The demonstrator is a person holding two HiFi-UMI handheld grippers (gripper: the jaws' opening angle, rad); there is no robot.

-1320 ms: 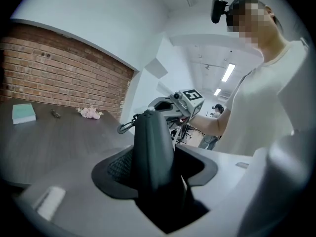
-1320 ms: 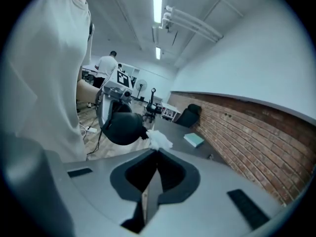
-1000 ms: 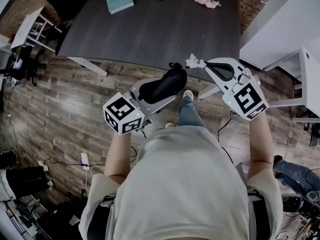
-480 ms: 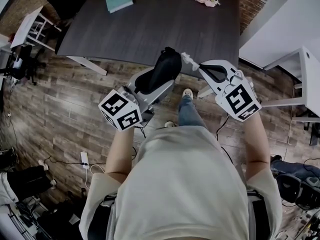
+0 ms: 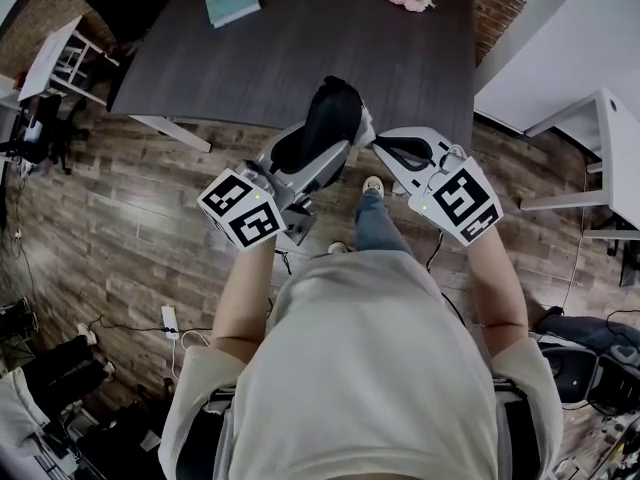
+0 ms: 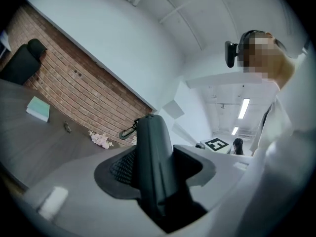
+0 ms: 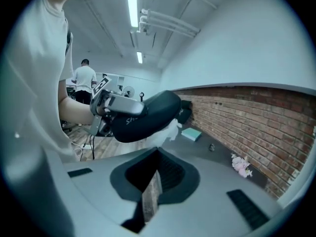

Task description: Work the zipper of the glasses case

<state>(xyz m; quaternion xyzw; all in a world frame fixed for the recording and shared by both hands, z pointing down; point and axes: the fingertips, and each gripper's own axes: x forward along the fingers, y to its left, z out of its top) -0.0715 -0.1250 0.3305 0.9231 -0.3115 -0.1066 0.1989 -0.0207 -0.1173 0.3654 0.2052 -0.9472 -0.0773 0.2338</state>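
Two-handed, held the glasses case (image 5: 322,128) up over the table (image 5: 300,48) edge in the left gripper (image 5: 305,163), jaws wide and pressed on it. Pinched a pale strip (image 7: 150,201), likely the zip tag, in the right gripper (image 5: 375,141), jaws squeezed flat. Looked mid-pull; needed a steady tug along the zip next. Since a second ago, raised and tipped the case, brought the right gripper closer.

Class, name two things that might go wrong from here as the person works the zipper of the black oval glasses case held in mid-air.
1. The black oval glasses case is clamped by one end in the left gripper; a hard tug might lever it out.
2. The right gripper is shut on only a thin pale strip, which may slip free.
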